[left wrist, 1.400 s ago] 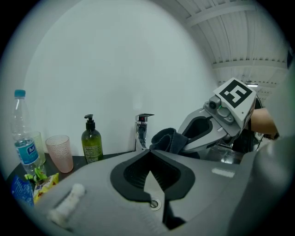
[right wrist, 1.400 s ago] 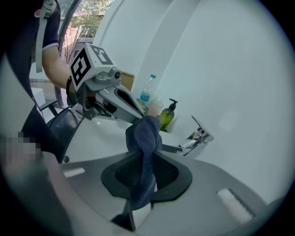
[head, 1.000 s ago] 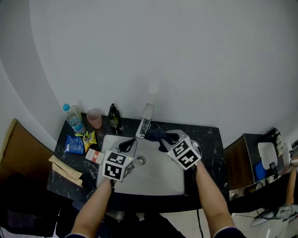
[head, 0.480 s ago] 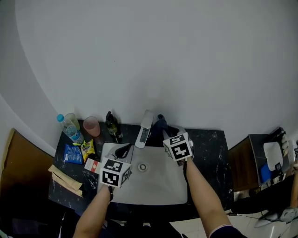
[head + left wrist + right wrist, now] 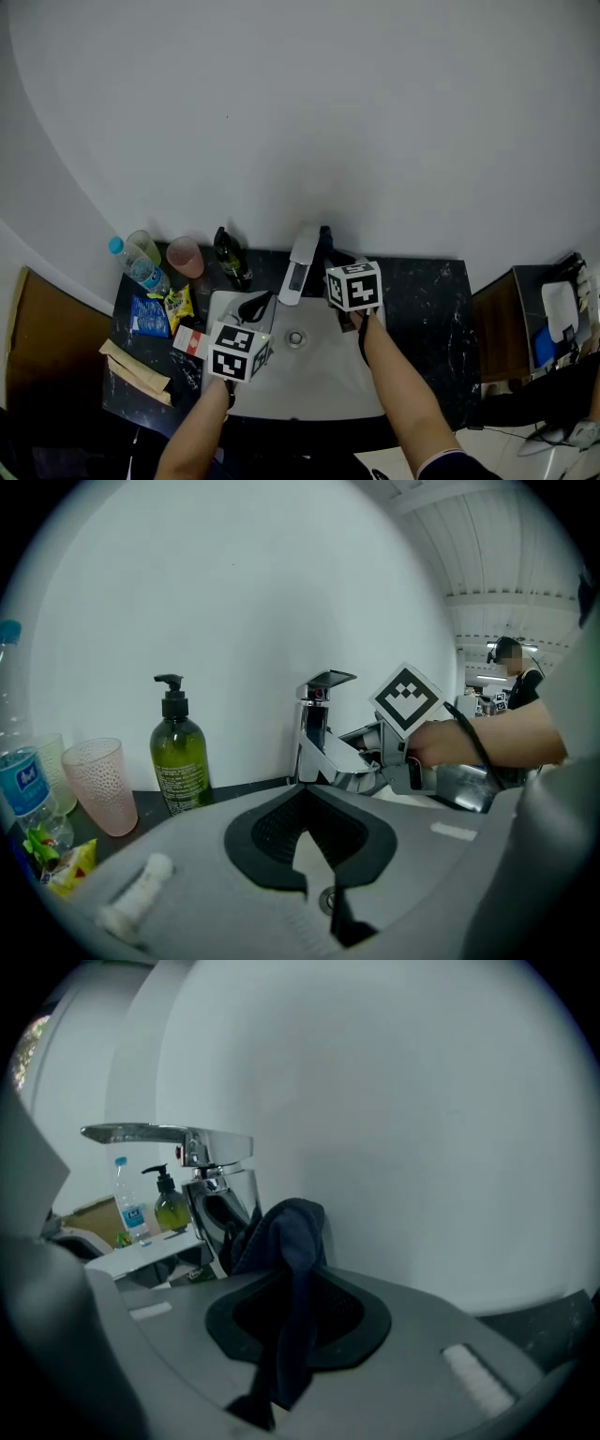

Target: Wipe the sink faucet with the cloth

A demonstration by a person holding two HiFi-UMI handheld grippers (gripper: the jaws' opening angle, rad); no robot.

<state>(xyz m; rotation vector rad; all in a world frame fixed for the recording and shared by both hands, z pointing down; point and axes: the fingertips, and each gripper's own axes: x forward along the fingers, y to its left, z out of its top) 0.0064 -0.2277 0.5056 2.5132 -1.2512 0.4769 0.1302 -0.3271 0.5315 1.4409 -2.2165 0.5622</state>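
My R claw (image 5: 281, 1335) is clamped on the dark blue cloth (image 5: 286, 1241), fabric bunched betw. the jaws, just beside the faucet (image 5: 202, 1162) base at the back of the sink (image 5: 314, 375). L claw (image 5: 314, 846) fully closed, empty, over the basin. Can't tell if cloth touches faucet. R tips hidden by fabric.

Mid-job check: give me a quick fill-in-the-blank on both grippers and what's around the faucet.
The right gripper is shut on a dark blue ____. The left gripper has its jaws ____, with nothing between them. In the left gripper view, the green soap bottle stands to the ____ of the faucet.
Missing words: cloth; shut; left.
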